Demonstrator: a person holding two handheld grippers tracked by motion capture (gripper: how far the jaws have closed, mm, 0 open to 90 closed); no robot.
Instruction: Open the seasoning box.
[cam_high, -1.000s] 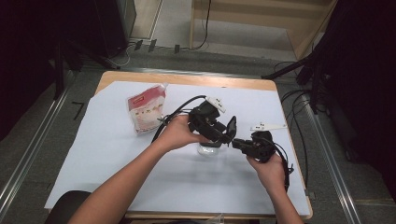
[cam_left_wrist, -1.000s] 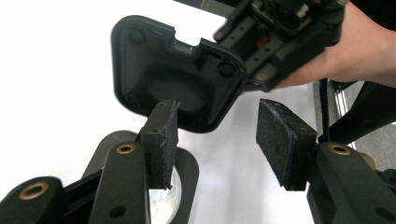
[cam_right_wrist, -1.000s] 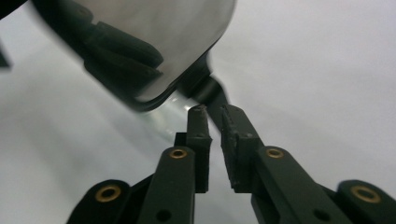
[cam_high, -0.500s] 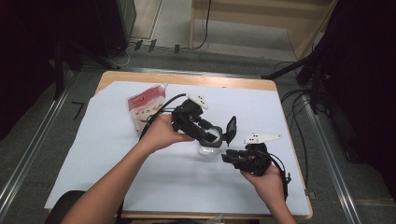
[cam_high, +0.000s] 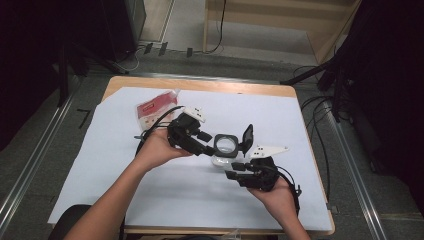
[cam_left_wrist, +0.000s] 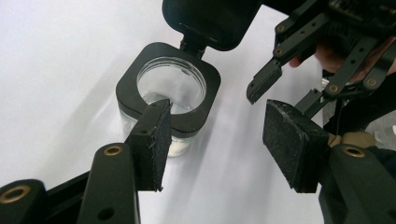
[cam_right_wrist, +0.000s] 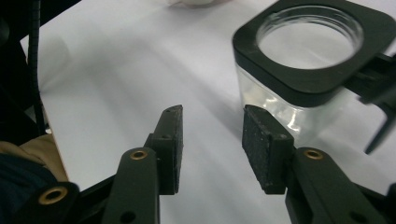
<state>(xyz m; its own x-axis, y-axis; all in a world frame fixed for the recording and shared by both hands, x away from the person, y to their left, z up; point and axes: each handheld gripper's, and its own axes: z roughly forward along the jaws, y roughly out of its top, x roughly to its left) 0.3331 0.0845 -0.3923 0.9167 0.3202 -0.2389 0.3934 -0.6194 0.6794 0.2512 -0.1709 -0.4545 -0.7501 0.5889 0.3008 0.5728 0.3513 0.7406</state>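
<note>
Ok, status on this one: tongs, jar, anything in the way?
Left tongs open beside clear black-rimmed jar, lid flipped up. Right tongs just opening, nothing between. Red pouch well clear.

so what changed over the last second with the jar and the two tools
The jar's flip lid now stands open. The right tool has drawn back toward the person, jaws just opening, nothing between them. The left tool shifted left, near the jar. The red pouch stayed put.

Between right gripper (cam_right_wrist: 210, 149) fingers (cam_right_wrist: 170, 140): bare white sheet (cam_high: 165, 200), free passage. Just beyond the far finger: clear jar (cam_right_wrist: 299, 93), blocking. Beside left gripper (cam_left_wrist: 224, 140) fingers: raised black lid (cam_left_wrist: 210, 21) and the other gripper, crowding.
</note>
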